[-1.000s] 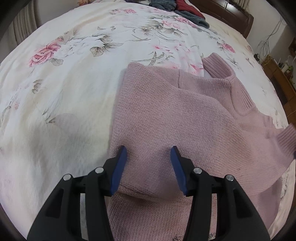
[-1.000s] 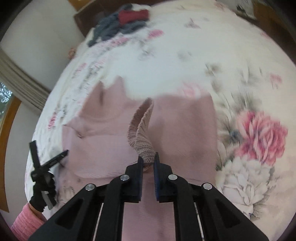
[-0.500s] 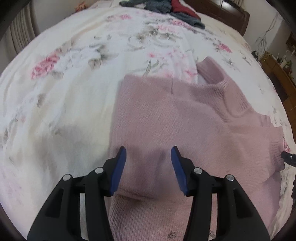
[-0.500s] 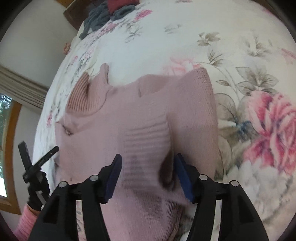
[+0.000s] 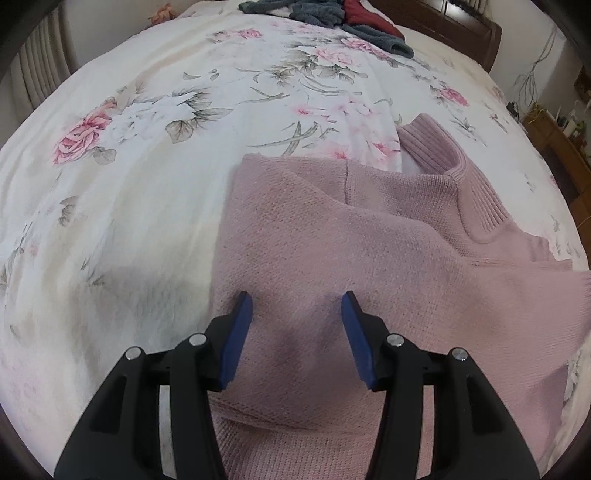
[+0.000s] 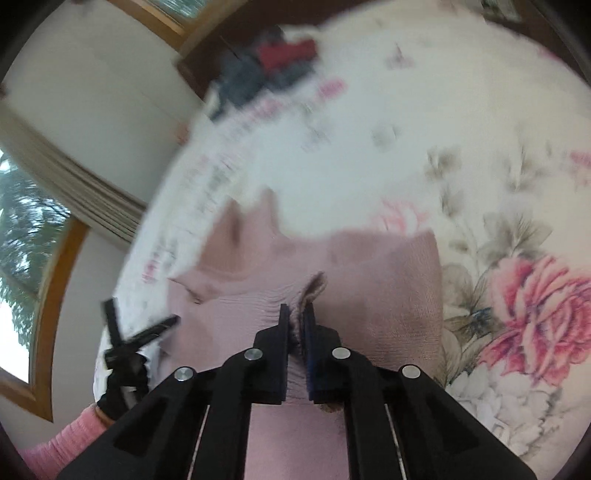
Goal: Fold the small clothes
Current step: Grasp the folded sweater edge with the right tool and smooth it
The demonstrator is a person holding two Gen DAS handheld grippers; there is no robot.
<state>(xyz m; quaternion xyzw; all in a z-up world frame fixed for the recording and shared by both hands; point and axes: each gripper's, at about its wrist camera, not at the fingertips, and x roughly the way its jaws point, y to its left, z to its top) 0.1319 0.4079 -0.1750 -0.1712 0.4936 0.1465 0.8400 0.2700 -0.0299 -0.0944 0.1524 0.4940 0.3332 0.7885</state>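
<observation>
Right gripper (image 6: 296,314) is pinching the pink sweater (image 5: 369,258) cuff (image 6: 314,288) at 12 o'clock; left gripper (image 5: 296,306) is hovering spread wide over the sweater body.

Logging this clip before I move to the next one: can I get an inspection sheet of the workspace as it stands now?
Surface: bed with a floral sheet, cream with pink roses.
Job's things: pink knit sweater lying partly folded, ribbed collar towards the headboard.
Clutter: heap of grey and red clothes at the far end.
Grippers: left tongs open over the sweater; right tongs shut on a ribbed fold of the sweater.
Cables: thin wires on the wall beside the bed.
Surroundings: wooden headboard, wooden-framed window, curtain; the right view is blurred.
</observation>
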